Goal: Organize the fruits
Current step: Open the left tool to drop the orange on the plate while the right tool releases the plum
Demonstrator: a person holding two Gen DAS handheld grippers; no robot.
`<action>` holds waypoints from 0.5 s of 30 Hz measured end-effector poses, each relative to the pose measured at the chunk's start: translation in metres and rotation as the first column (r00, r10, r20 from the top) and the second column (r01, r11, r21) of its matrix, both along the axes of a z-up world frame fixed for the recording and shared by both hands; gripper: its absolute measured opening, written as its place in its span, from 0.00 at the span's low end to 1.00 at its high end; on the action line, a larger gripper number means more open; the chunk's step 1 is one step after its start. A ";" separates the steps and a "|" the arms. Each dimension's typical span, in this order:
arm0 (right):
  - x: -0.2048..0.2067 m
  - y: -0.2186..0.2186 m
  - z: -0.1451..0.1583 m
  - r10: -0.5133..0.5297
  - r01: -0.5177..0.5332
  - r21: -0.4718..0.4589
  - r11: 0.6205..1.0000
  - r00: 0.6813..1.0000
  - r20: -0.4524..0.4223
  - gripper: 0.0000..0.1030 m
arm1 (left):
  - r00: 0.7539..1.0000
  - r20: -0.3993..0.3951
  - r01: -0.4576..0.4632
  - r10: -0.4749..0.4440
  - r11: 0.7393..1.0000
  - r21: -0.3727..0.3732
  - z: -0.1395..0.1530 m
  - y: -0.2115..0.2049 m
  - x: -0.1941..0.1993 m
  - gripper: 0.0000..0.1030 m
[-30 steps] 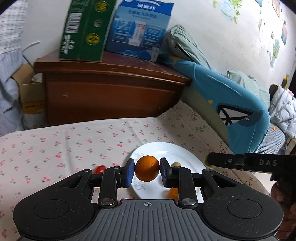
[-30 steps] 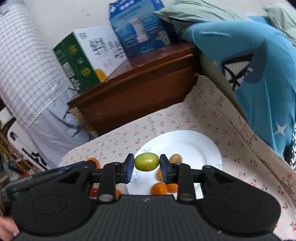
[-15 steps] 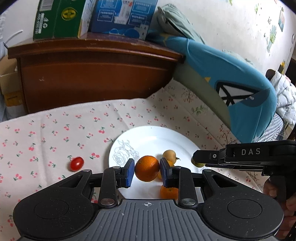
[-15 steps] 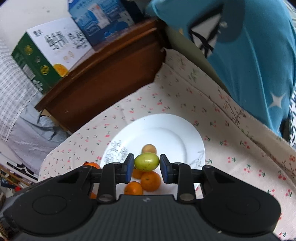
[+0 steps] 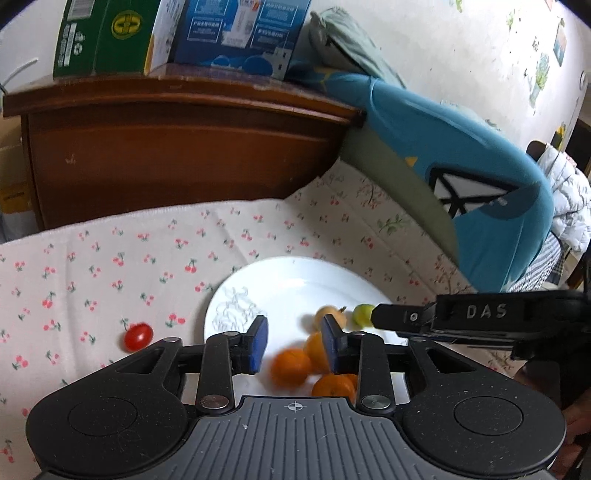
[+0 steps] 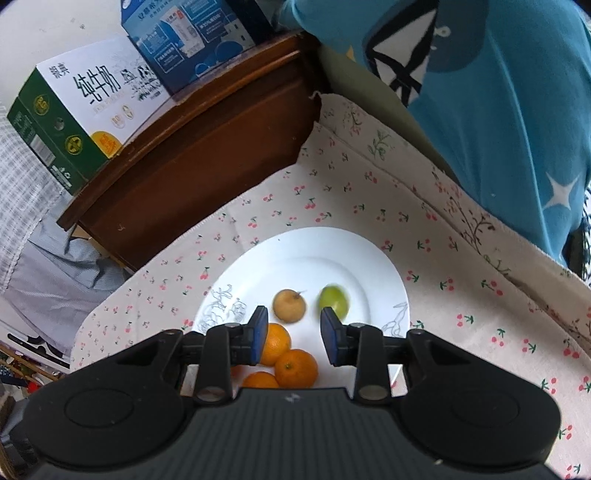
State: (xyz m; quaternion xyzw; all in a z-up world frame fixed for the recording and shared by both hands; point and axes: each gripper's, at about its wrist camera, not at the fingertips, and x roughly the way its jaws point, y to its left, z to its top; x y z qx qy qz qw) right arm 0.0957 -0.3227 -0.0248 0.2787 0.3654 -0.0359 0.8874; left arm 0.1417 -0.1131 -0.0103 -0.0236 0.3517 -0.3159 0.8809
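A white plate (image 5: pixel 288 280) (image 6: pixel 369 266) lies on the cherry-print cloth. On it lie several oranges (image 6: pixel 295 367), a small tan fruit (image 6: pixel 289 305) and a green fruit (image 6: pixel 333 300). My left gripper (image 5: pixel 294 341) is open just above the plate's near side; the orange (image 5: pixel 290 367) it held lies blurred below its jaws. My right gripper (image 6: pixel 294 336) is open over the plate, with the green fruit blurred just beyond its right finger. It also shows in the left wrist view (image 5: pixel 443 321), beside the green fruit (image 5: pixel 362 314).
A cherry tomato (image 5: pixel 138 336) lies on the cloth left of the plate. A brown wooden cabinet (image 5: pixel 177 147) with a green carton (image 6: pixel 74 122) and a blue carton (image 5: pixel 240 33) stands behind. A blue pillow (image 5: pixel 461 177) lies at the right.
Both grippers opened. The orange dropped from the left gripper onto the plate among the other oranges. The green fruit dropped from the right gripper onto the plate.
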 end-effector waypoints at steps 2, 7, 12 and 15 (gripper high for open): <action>-0.001 0.000 0.004 -0.001 0.001 -0.012 1.000 1.000 0.018 0.32 | 0.999 0.040 -0.018 0.018 1.000 0.006 0.010 0.003 -0.003 0.50; -0.006 0.000 0.015 -0.003 0.004 -0.020 1.000 0.999 0.052 0.39 | 0.994 0.092 -0.066 0.065 0.998 0.011 0.033 0.018 -0.010 0.73; -0.015 0.007 0.020 0.010 -0.008 -0.040 0.999 0.998 0.059 0.46 | 0.990 0.099 -0.106 0.104 0.994 0.012 0.047 0.042 -0.017 0.78; -0.024 0.014 0.021 0.031 -0.028 -0.044 0.999 0.997 0.065 0.46 | 0.984 0.098 -0.153 0.152 0.988 0.006 0.047 0.060 -0.027 0.79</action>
